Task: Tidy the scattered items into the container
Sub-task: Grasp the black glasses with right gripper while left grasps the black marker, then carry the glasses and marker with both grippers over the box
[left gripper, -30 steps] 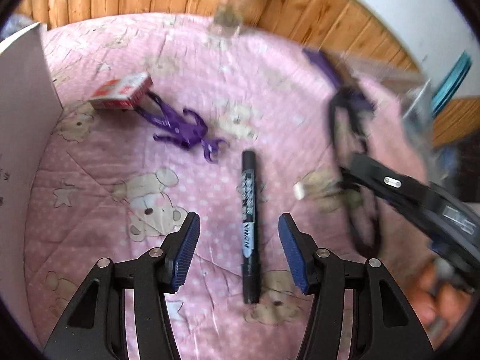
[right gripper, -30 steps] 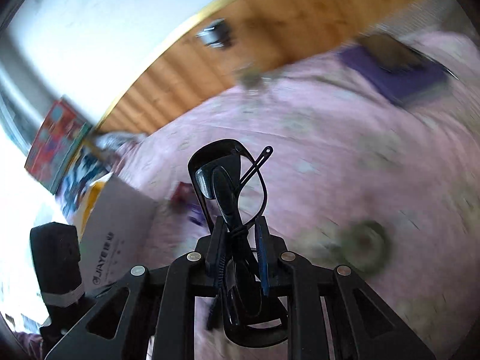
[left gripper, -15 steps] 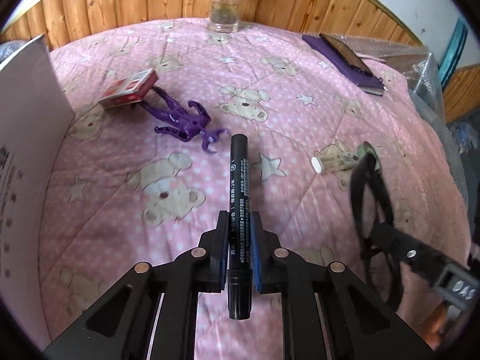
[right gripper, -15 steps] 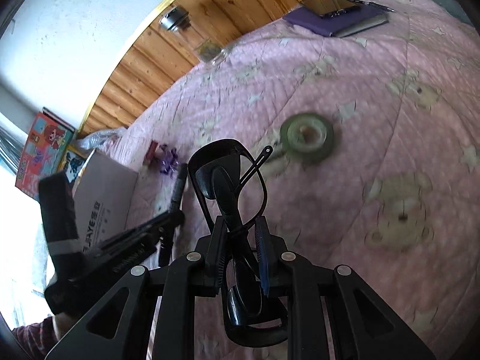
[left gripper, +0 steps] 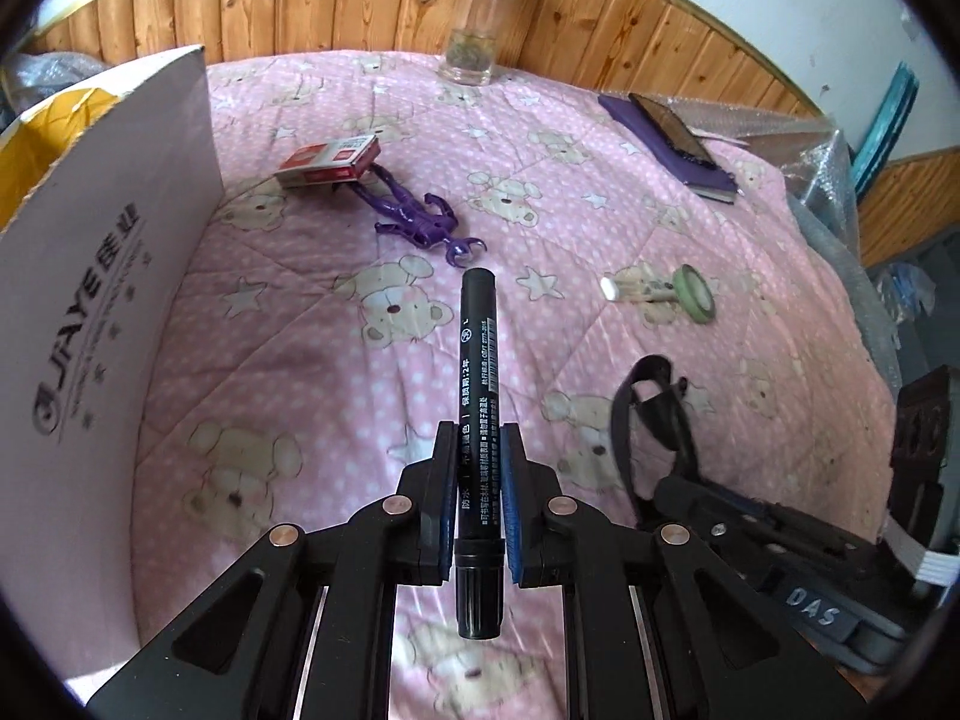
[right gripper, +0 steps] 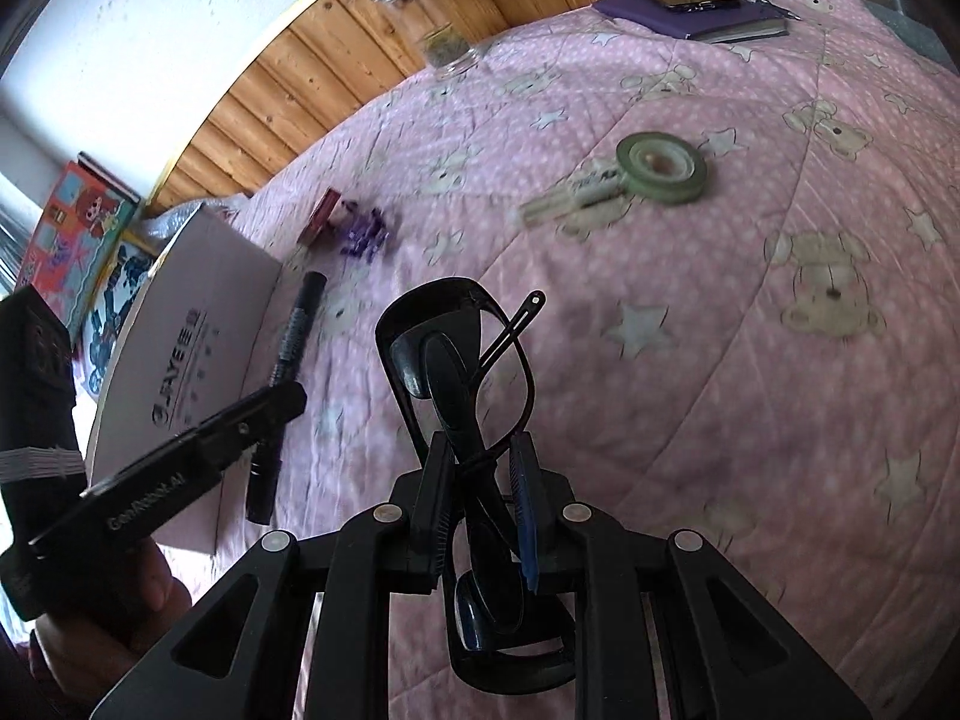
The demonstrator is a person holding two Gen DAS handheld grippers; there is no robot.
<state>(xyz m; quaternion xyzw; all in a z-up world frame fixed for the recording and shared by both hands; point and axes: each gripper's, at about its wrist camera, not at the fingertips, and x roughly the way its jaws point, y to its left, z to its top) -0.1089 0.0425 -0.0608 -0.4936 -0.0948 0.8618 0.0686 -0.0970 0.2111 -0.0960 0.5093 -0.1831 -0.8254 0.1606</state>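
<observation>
Pink bear-print quilt (left gripper: 312,360) under both tools: left gripper (left gripper: 477,501) clamped on marker (left gripper: 477,408), right gripper (right gripper: 480,510) clamped on folded glasses (right gripper: 462,372); carry each left over the box (left gripper: 108,276) rim, level, before releasing.

A pink quilted bedspread (left gripper: 312,372) is dotted white and printed with beige teddy bears and pale stars. On it lie a glossy purple plastic scorpion toy (left gripper: 414,219), a small red-and-white cardboard packet (left gripper: 329,161), a sage-green roll of tape (left gripper: 694,293) and a dark purple notebook (left gripper: 666,147). A black marker pen with white lettering (left gripper: 478,420) contrasts with blue gripper pads (left gripper: 509,516). The white cardboard box (left gripper: 102,324) bears grey lettering. The folded plastic sunglasses (right gripper: 474,420) are black.
</observation>
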